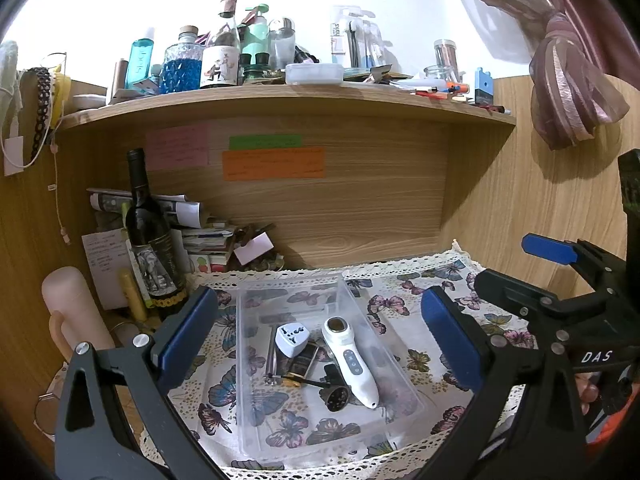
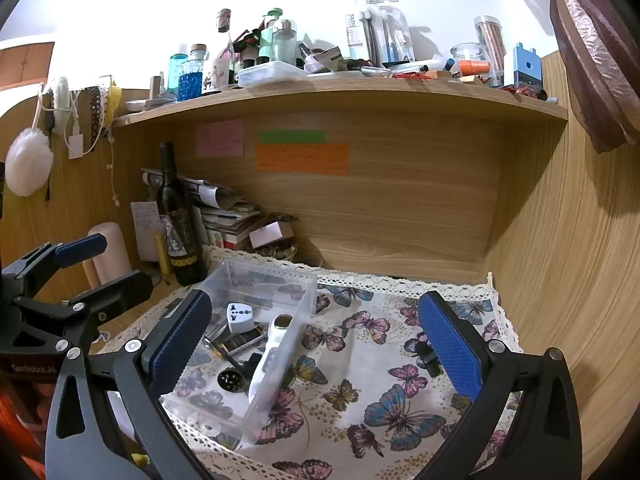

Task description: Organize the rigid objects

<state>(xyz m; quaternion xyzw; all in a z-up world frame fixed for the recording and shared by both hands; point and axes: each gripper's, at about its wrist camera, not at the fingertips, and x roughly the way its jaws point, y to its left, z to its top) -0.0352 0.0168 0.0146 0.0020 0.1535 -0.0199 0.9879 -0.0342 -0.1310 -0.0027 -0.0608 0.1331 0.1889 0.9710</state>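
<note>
A clear plastic bin (image 1: 360, 304) sits on the butterfly cloth (image 1: 420, 356). In it lie a white handheld device (image 1: 352, 364), a white travel adapter (image 1: 291, 340), a dark box (image 1: 302, 364), a metal rod (image 1: 271, 356) and a round black part (image 1: 338, 397). My left gripper (image 1: 320, 344) is open and empty, above the bin. My right gripper (image 2: 316, 344) is open and empty, over the cloth by the bin's (image 2: 280, 376) right wall. A small black object (image 2: 428, 358) lies on the cloth beside the right finger. The device (image 2: 270, 356) and adapter (image 2: 240, 317) show in the right wrist view too.
A dark wine bottle (image 1: 150, 236) stands at the back left beside a paper stack (image 1: 200, 236) and a pink cylinder (image 1: 70, 312). A cluttered shelf (image 1: 280, 98) hangs above. Wooden walls (image 2: 560, 260) close in the back and right. A curtain (image 1: 568, 92) hangs at upper right.
</note>
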